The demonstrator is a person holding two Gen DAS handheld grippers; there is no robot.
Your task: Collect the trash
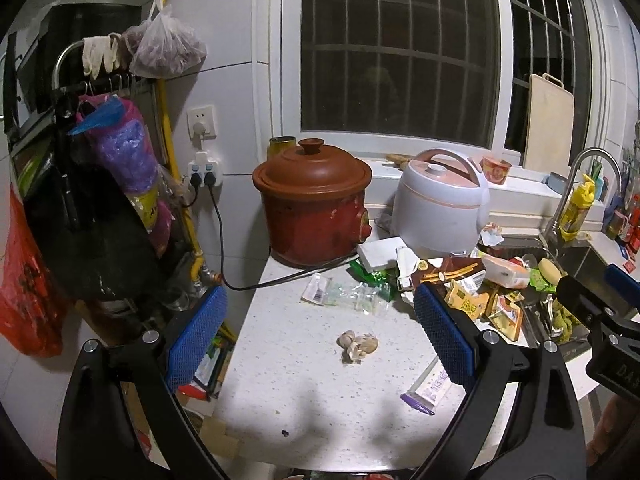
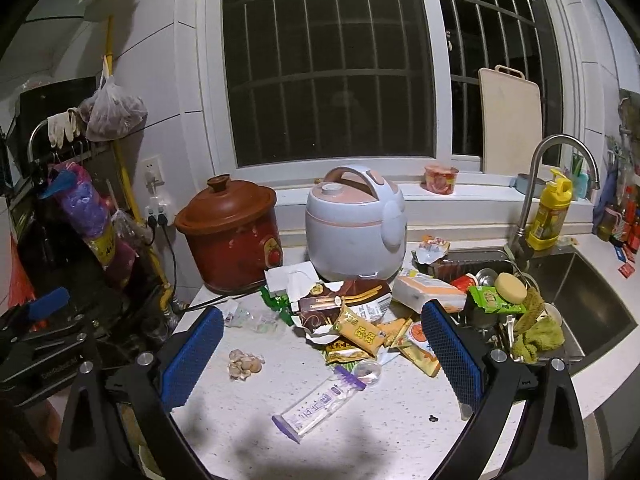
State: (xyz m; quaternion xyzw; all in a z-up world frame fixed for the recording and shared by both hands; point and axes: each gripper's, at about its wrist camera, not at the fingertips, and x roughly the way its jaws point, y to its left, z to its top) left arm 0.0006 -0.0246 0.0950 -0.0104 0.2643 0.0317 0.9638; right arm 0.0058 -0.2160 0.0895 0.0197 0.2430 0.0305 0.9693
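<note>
In front of the white rice cooker [image 2: 354,222], a heap of snack wrappers [image 2: 360,330] covers the speckled bench [image 2: 400,432]: a torn brown biscuit-stick box [image 2: 340,300], yellow sachets and a pale tissue pack [image 2: 428,290], all touching or overlapping. Your right gripper [image 2: 320,354] hangs above the bench on the near side of the rice cooker, its blue-padded fingers [image 2: 450,354] spread wide with nothing between them. A long clear packet with purple ends [image 2: 318,406] lies flat below that gap, nearer to you than the heap. A small clump of garlic skins [image 2: 244,363] sits to the left of the packet, apart from it.

Your left gripper [image 1: 320,330] is also wide open and empty, held to the left of the rice cooker, with the garlic skins [image 1: 357,345] framed between its fingers [image 1: 196,332]. Crumpled clear plastic film [image 1: 344,294] lies between the garlic skins and the red clay slow cooker [image 1: 314,206], which stands just left of the rice cooker [image 1: 440,202]. To the right of the rice cooker, the sink [image 2: 592,292] holds a green cloth [image 2: 538,336] and a round yellow sponge [image 2: 510,287].
</note>
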